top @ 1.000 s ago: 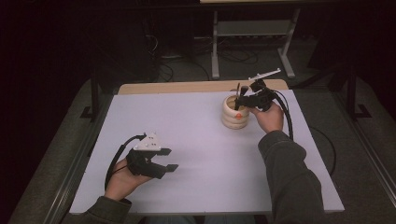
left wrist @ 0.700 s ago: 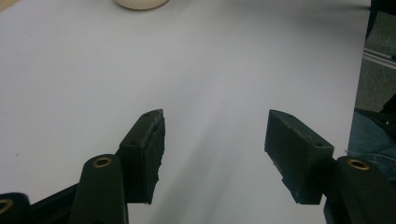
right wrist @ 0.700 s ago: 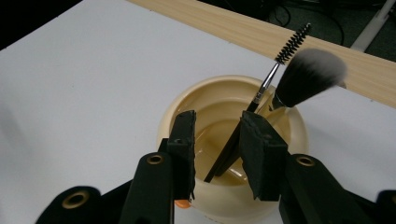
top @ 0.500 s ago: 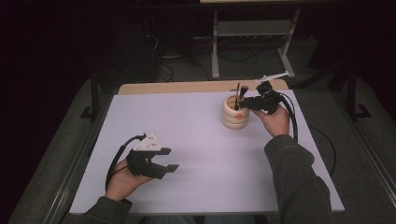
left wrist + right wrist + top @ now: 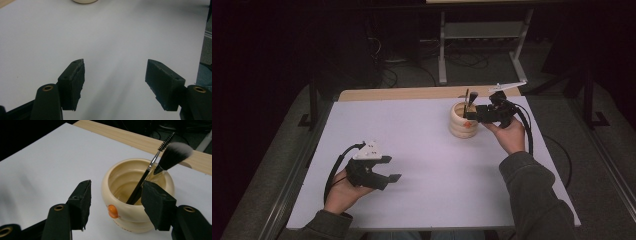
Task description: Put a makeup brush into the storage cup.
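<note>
With two brushes (image 5: 160, 162) already standing in the cream pot (image 5: 463, 121) at the tabletop's (image 5: 422, 150) far right, I back my right tongs (image 5: 115, 202), jaws just opening and empty, straight off without nudging the rim; my left tongs (image 5: 387, 172) rest open.

Cream ribbed cup (image 5: 136, 192) upright, two brushes (image 5: 172, 153) leaning inside

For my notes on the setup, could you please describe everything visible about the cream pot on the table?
The cream pot is a glossy, ribbed, round holder, seemingly ceramic, with a small orange mark on its side. It stands upright on the white table near the far right. A fluffy brush and a thin spoolie brush lean inside it.
</note>
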The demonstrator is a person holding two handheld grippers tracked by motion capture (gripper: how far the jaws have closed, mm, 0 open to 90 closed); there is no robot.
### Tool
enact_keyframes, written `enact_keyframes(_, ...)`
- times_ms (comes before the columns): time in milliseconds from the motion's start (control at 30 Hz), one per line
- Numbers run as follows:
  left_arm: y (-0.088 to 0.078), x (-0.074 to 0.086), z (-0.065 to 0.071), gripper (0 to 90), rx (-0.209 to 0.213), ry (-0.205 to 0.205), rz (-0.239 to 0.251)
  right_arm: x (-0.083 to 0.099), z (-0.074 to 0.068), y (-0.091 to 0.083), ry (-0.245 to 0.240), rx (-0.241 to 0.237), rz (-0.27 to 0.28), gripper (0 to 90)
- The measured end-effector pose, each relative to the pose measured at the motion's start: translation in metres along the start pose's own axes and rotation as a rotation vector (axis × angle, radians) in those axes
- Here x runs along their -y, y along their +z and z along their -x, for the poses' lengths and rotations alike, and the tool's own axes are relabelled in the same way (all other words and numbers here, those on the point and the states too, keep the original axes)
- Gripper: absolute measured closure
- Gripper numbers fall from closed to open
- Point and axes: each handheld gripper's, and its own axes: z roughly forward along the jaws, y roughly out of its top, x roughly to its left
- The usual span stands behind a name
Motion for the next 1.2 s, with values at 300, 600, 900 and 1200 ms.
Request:
enact_keyframes(300,0.0,0.003,-0.004,29.6,-0.014,-0.009,0.0,0.005,-0.008,-0.007,-0.016,-0.01,0.011,35.4)
enact_keyframes(600,-0.003,0.009,-0.011,26.6,-0.033,-0.034,0.002,0.016,-0.014,-0.013,-0.023,-0.011,0.023,30.4)
enact_keyframes(900,-0.008,0.009,-0.011,24.9,-0.04,-0.037,0.015,0.026,-0.021,-0.015,-0.028,-0.01,0.026,28.8)
enact_keyframes(1200,-0.008,0.01,-0.012,23.1,-0.042,-0.05,0.021,0.031,-0.023,-0.018,-0.042,-0.008,0.026,27.3)
